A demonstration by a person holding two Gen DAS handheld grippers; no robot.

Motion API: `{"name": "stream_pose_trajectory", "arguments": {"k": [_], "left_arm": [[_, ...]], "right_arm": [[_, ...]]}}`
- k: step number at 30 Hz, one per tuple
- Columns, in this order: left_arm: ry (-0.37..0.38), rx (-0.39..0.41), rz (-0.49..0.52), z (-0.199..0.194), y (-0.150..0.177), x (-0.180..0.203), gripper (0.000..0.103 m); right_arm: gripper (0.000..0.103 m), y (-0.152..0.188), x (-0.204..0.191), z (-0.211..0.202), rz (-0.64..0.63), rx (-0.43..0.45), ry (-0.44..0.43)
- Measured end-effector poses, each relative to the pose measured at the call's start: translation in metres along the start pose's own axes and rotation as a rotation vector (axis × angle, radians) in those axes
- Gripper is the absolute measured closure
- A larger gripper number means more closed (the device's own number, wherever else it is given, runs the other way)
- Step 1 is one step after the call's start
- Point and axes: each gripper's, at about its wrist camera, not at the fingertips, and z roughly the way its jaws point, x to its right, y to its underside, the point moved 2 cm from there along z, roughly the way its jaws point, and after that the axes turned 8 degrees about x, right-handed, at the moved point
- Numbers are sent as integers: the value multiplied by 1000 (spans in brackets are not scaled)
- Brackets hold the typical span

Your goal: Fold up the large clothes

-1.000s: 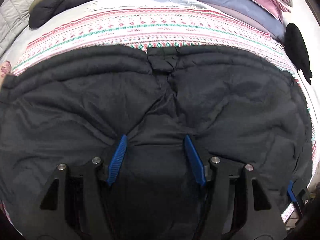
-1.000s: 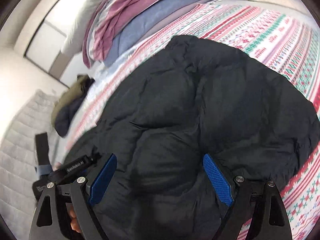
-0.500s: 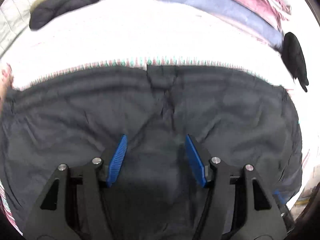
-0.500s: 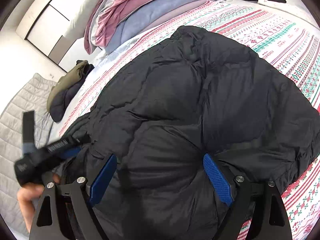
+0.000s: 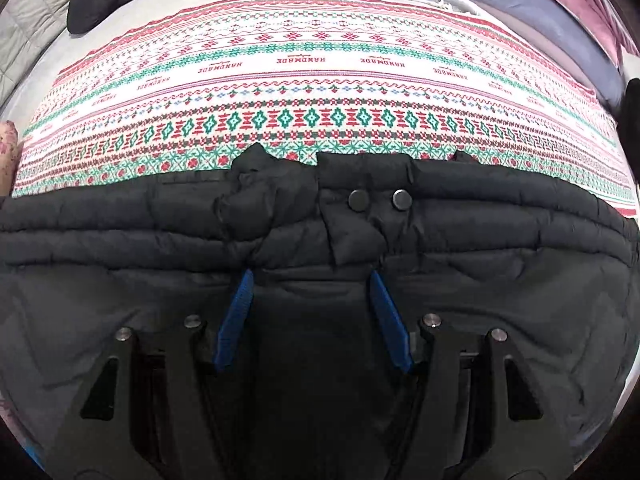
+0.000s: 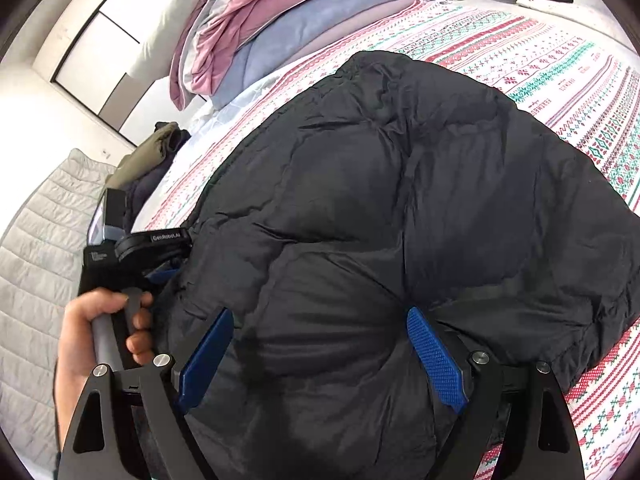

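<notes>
Since a second earlier the left gripper point(image 5: 310, 280) had travelled to the collar of the black puffer jacket point(image 6: 400, 208) on the bed point(image 5: 320, 92), both it and the right gripper point(image 6: 320, 320) gaping over the fabric, clamping nothing, so the fold still needed a grip on an edge.

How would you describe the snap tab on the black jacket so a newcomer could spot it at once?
Start at the patterned bedspread, then drop to the black puffer jacket spread over its near half. At the jacket's far edge, just past the left tool, sits a small flap; it alone carries two round metal snaps side by side.
</notes>
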Motion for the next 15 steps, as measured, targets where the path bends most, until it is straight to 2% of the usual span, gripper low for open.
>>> {"name": "stream_pose_trajectory", "arguments": {"k": [2, 4, 7, 10, 15], "left_arm": [[23, -3, -21, -4, -8, 1, 41], [62, 11, -82, -20, -10, -11, 41], [108, 76, -110, -60, -3, -26, 41], [166, 145, -81, -112, 30, -30, 41], [250, 104, -23, -141, 101, -17, 41]], "right_arm": [[12, 1, 0, 0, -5, -2, -1], [12, 1, 1, -1, -1, -3, -10], [12, 0, 3, -2, 10, -3, -23], [12, -1, 5, -2, 18, -2, -28], [11, -2, 6, -3, 22, -1, -30]]}}
